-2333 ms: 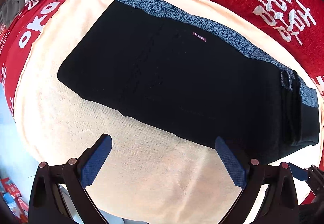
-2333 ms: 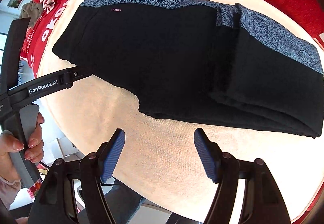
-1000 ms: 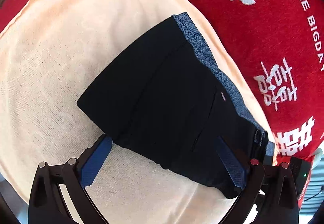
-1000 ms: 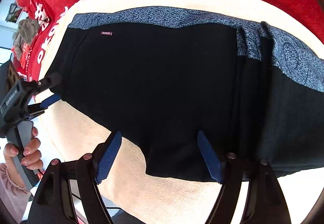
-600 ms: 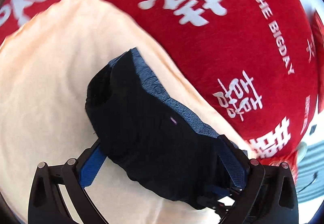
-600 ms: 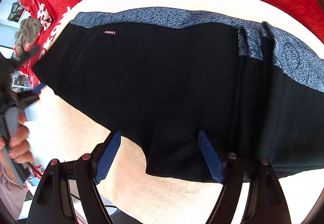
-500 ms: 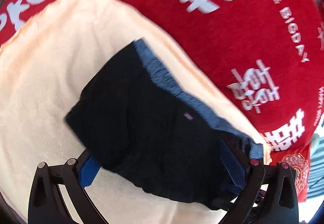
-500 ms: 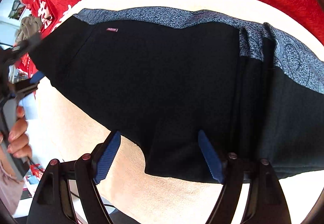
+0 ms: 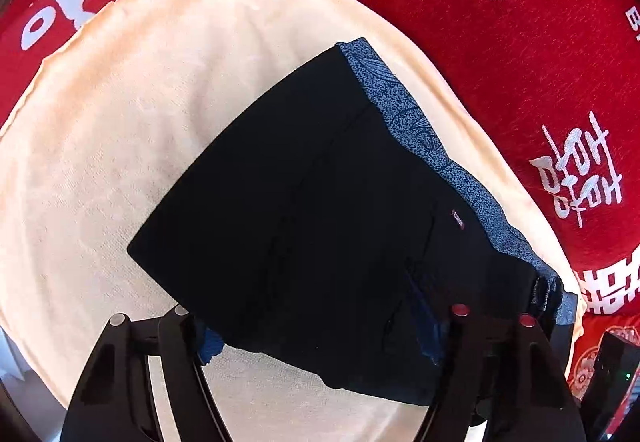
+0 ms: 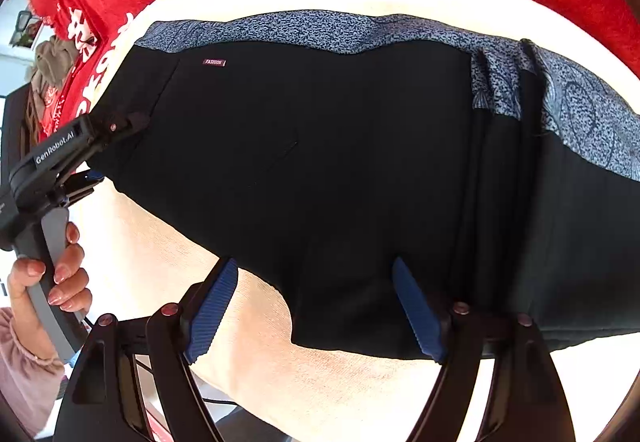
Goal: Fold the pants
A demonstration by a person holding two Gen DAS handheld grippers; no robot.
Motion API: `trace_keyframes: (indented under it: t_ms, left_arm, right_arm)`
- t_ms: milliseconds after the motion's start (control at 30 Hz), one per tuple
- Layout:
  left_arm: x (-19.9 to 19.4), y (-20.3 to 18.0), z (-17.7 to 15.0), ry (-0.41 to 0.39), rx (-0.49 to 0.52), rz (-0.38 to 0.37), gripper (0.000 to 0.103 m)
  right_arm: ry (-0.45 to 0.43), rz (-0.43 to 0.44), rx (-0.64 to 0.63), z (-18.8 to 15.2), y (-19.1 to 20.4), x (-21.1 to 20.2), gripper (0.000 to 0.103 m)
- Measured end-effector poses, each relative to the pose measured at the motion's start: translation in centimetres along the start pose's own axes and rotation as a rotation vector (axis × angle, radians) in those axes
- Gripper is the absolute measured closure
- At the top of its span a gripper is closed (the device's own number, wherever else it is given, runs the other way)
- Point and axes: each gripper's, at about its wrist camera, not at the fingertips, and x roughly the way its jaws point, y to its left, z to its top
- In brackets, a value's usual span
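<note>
Pants [image 9: 320, 210] are lying folded on the cream towel [image 9: 120, 122] over the red blanket [image 9: 520, 42], nearer both cameras than two seconds ago. Since then each hand-held gripper has been closing in on the near hem, which suggests another fold is starting. The left hand-held gripper [image 9: 320, 338] is straddling the black edge, fingers spread with fabric between them, apparently not yet clamped. The right hand-held gripper [image 10: 316, 310] is also sitting released, one blue pad [image 10: 416, 310] over the cloth, the other pad on the towel. The person's hand [image 10: 48, 282] is gripping the left handle.
</note>
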Motion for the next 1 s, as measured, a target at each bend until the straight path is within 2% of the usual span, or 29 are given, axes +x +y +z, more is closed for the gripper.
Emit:
trace_keyframes:
  t_ms: [167, 433, 533, 633, 667, 700, 733, 833, 933, 1000]
  left_arm:
    - [0.0, -0.5, -0.3, 0.002, 0.045, 0.069, 0.028]
    - [-0.3, -0.4, -0.4, -0.006, 0.034, 0.074, 0.028]
    - [-0.6, -1.0, -0.3, -0.029, 0.068, 0.112, 0.040]
    - [-1.0, -1.9, -0.7, -0.059, 0.133, 0.133, 0.049]
    - [-1.2, -2.2, -0.9, -0.076, 0.168, 0.151, 0.057]
    - [-1.5, -2.6, -1.2, -0.098, 0.209, 0.182, 0.060]
    - [-1.6, -2.9, -1.7, -0.114, 0.261, 0.199, 0.060]
    - [-1.4, -3.5, -2.5, -0.135, 0.332, 0.234, 0.060]
    - [-1.5, -3.4, -2.9, -0.151, 0.365, 0.251, 0.060]
    - [-1.5, -3.8, -3.0, -0.160, 0.381, 0.259, 0.060]
  right_arm:
    - [-0.001, -0.023, -0.029, -0.2, 0.5, 0.1, 0.019]
    - [0.023, -0.022, -0.002, 0.2, 0.4, -0.2, 0.019]
    - [0.009, 0.004, 0.023, 1.1, 0.7, -1.7, 0.019]
    - [-0.026, 0.039, 0.026, 3.3, 1.6, -4.2, 0.019]
    - [-0.026, 0.053, 0.022, 4.5, 2.2, -4.9, 0.019]
    - [-0.021, 0.063, 0.020, 5.6, 2.7, -5.4, 0.019]
    - [-0.015, 0.075, 0.016, 6.6, 3.2, -5.8, 0.019]
    - [0.010, 0.127, -0.031, 10.6, 6.2, -6.7, 0.018]
    - [0.083, 0.130, -0.133, 14.3, 10.5, -5.8, 0.016]
    - [0.169, 0.106, -0.213, 15.9, 13.8, -3.9, 0.016]
